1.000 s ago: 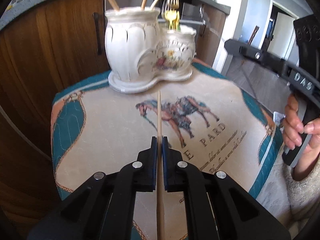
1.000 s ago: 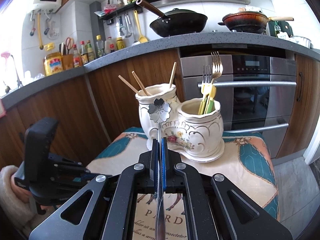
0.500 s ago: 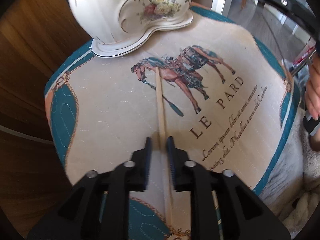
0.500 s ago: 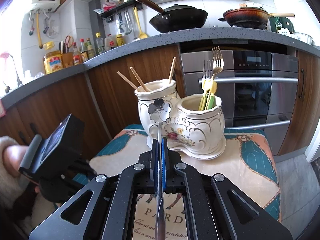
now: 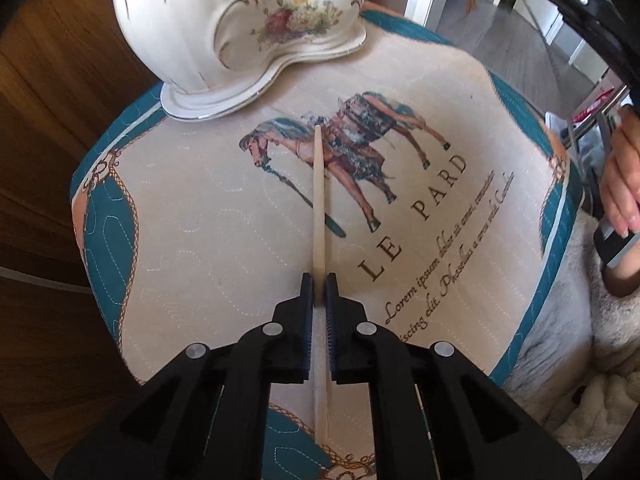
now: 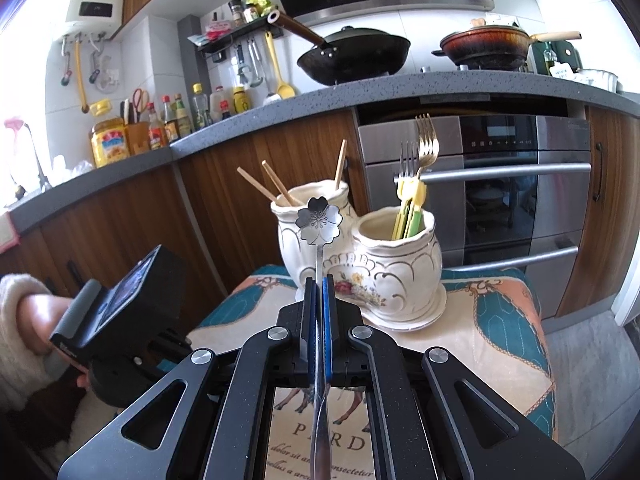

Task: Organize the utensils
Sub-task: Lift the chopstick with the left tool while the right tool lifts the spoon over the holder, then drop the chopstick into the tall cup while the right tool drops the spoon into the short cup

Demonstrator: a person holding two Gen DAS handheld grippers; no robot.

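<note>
The two-pot ceramic holder (image 6: 360,248) stands at the far side of the horse-print surface (image 5: 192,216). Left gripper (image 5: 319,286) released, then reclamped its fingers on the chopstick (image 5: 319,200), which lies on the surface: regrasp complete, ready to lift. Right gripper (image 6: 319,292) holds fingers clamped on the flower-handled spoon (image 6: 319,220).

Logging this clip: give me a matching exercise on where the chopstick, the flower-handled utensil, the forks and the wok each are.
Things:
1 chopstick
2 flower-handled utensil
3 forks
4 wok

Places:
A in the holder's right cup
B on the counter
C in the left gripper
D in the right gripper

Pairs: 1-C, 2-D, 3-A, 4-B
</note>
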